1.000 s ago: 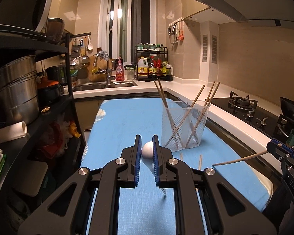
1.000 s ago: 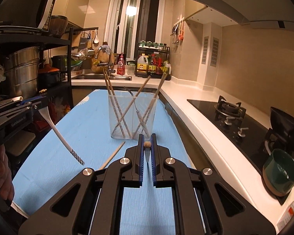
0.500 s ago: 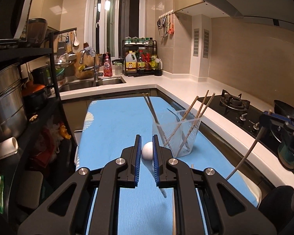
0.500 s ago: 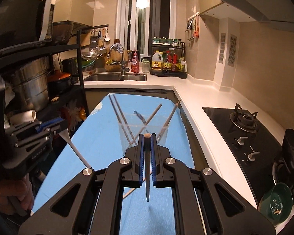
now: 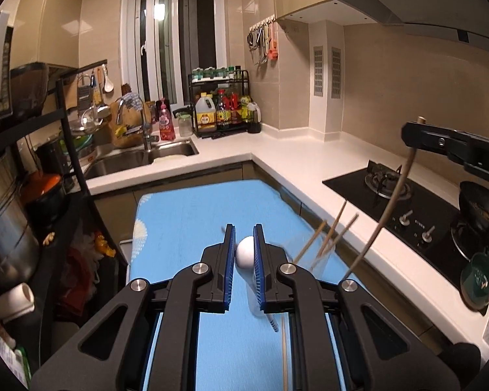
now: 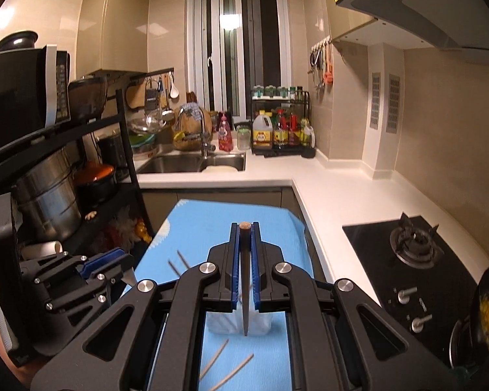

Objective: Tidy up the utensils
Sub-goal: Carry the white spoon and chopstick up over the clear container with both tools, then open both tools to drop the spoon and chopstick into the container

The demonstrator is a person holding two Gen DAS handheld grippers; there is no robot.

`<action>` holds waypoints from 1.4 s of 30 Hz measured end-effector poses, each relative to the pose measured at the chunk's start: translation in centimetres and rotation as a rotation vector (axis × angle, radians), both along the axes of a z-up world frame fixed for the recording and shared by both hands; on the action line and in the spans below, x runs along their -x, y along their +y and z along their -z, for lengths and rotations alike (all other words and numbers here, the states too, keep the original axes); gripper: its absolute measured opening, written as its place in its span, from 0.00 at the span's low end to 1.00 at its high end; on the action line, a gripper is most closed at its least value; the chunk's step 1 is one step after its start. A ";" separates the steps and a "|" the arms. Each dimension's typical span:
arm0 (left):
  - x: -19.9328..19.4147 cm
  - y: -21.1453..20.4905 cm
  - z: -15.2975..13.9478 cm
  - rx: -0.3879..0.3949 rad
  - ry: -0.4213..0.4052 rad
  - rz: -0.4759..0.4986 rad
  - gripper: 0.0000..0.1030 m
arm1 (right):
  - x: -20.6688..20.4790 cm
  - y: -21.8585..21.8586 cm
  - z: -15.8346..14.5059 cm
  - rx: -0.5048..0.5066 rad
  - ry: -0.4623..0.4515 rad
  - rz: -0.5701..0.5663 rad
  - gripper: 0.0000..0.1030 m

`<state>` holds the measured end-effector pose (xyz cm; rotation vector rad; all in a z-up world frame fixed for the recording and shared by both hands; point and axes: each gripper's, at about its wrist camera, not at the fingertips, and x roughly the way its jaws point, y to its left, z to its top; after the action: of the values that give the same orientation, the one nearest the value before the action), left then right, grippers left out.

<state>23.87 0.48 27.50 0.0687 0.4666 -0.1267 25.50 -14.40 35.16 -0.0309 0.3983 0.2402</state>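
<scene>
Nearest in the left wrist view, left gripper (image 5: 244,254) clamped almost fully closed on the rounded end of a white spoon (image 5: 245,253), handle hanging down below the blue pads toward the blue cloth-covered board (image 5: 185,215). In the right wrist view, right gripper (image 6: 244,254) pinched nearly closed on a wooden chopstick (image 6: 244,280), cut end poking out above the pads, shaft hanging steeply downward. Directly beneath that chopstick's tip, a clear plastic cup (image 6: 260,322) on the board, holding several more chopsticks, seen leaning out of its rim from the left camera. Loose chopsticks (image 6: 228,368) lying flat on the blue cloth just in front of the cup. Left gripper also visible at lower left of the right view, beside a black rack (image 6: 127,150) stacked with steel pots. Farther back, white countertop (image 6: 342,195), black gas hob (image 6: 414,247) at right, sink with tap (image 6: 195,159), bottles on a wire shelf (image 6: 280,133), window behind.
</scene>
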 end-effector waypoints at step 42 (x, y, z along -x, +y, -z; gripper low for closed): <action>0.9 -4.3 5.0 0.009 -0.095 -0.030 0.29 | -0.1 -1.4 5.1 0.009 -0.090 0.126 0.30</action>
<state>22.95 -3.79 22.46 0.0590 0.3716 -0.0951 25.60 -15.77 30.04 -0.0252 0.3110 0.1126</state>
